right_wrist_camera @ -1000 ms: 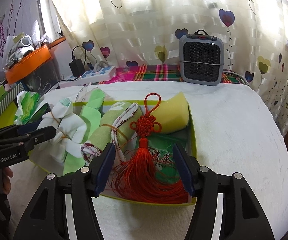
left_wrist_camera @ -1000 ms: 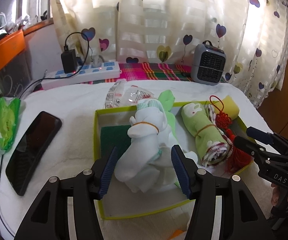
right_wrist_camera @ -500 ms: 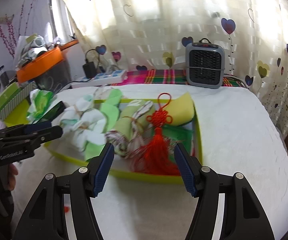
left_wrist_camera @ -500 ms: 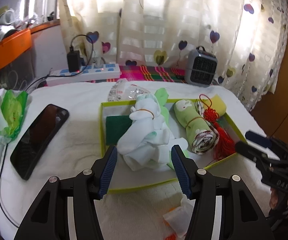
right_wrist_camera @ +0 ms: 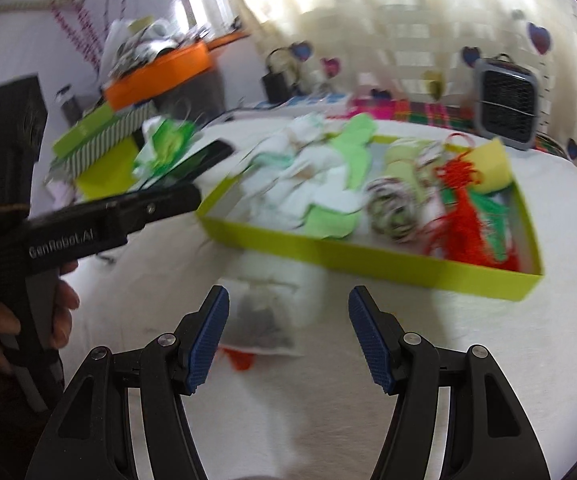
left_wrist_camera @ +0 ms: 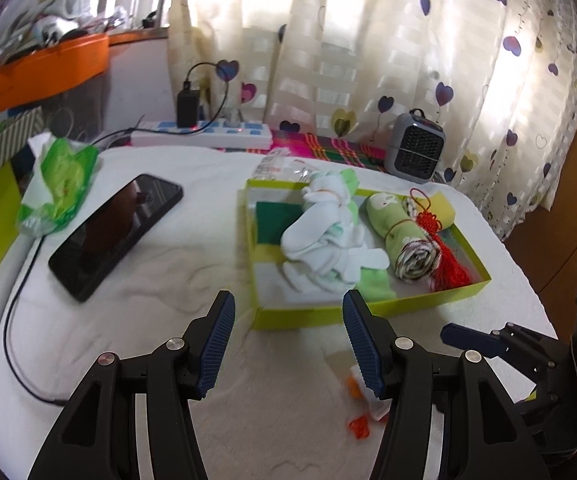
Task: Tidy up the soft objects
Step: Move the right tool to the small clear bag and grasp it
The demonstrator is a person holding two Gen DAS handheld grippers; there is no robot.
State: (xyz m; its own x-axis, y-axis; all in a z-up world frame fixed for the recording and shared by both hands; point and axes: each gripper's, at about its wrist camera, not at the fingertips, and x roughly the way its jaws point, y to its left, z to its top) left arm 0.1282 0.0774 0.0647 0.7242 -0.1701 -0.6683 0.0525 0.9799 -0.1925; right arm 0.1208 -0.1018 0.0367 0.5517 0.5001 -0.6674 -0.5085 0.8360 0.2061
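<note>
— What's under you right now?

— A table (left_wrist_camera: 160,280) covered in nubbly white towelling. My left gripper (left_wrist_camera: 288,344) hangs over it with the ribbed blue fingers (left_wrist_camera: 216,344) spread wide apart and nothing between them. My right gripper (right_wrist_camera: 288,340) is the same: fingers apart, holding nothing.

— And the soft things?

— Most lie in the shallow lime-green box (left_wrist_camera: 320,314), a thin-walled card rectangle just ahead of my left fingers. Inside, from its left: a flat dark green pad (left_wrist_camera: 274,220), a floppy bundle of white cloths (left_wrist_camera: 320,236) bound with a thin band, pale green fabric (left_wrist_camera: 374,286) poking from under it, then a tight green towel roll (left_wrist_camera: 398,232) showing its spiral end. Beside that roll sits a red knotted tassel (left_wrist_camera: 442,256) with loose silky threads, and a yellow sponge block (left_wrist_camera: 442,208) in the far corner.

— Anything outside the box?

— A small flat pouch (right_wrist_camera: 260,320) lies on the towelling between my right fingers and the box's near wall, with something red at its lower edge (the right view is blurred, so I can't tell its material). Off to the left, a glossy black phone (left_wrist_camera: 116,236) and a crinkly green tissue pack (left_wrist_camera: 56,184).
</note>
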